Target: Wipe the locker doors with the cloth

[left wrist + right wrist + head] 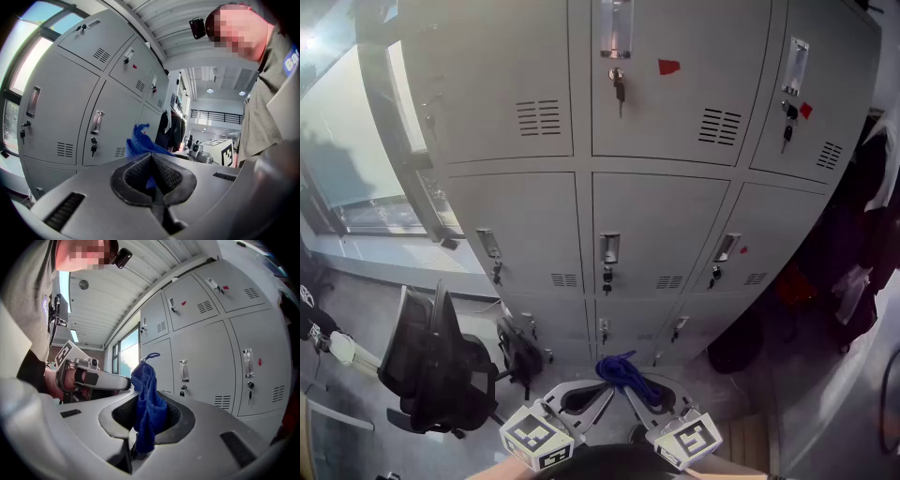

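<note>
My right gripper (149, 414) has its jaws pinching the cloth (146, 385), which stands bunched between them. My left gripper (151, 157) has its jaws closed on another fold of it. Both sit low and close together, well short of the locker doors (656, 225), probably to gather the cloth into a wiping pad. No door is touched yet.
</note>
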Available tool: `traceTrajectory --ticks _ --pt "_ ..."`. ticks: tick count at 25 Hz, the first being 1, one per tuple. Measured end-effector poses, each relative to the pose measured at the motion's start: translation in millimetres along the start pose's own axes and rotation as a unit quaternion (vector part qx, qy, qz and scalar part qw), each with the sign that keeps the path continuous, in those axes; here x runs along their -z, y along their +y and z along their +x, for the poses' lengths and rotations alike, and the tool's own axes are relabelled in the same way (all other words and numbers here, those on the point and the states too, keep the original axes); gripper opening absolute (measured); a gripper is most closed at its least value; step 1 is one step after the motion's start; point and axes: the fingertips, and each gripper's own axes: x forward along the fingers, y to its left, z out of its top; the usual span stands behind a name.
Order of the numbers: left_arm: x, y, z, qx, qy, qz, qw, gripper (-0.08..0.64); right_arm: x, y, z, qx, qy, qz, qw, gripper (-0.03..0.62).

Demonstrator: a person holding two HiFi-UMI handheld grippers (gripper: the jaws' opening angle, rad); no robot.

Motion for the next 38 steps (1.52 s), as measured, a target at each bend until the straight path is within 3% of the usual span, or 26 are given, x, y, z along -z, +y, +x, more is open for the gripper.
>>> traceTrajectory --ticks 16,23,30,33,38 --pt "0.4 1.4 9.7 -0.007 -0.002 -0.003 1.0 0.008 -1.0 -8.8 0.8 -0.015 -0.001 0.023 1.0 0.08" --pt "-12.2 -7.6 25.1 0.002 -0.007 -0.008 0.9999 0.008 -17.4 -42.7 -11.8 0.005 -0.017 0.037 0.999 0.08" --pt "-20.7 -27.5 59.0 0.033 -0.003 0.007 0.9994 0.008 -77.4 -137.5 -42.6 0.063 -0.057 0.046 0.995 0.08" --pt "-22.9 -33.3 71.9 0.04 0.002 0.012 0.9991 0.008 -120.5 -177.5 -50.6 0.066 -0.078 0.046 0.994 0.08" --pt "-60.8 -42.3 97.5 0.053 -0.012 0.031 0.9981 0.008 -194.8 -218.1 -61.7 0.047 -0.098 0.022 0.994 0.08"
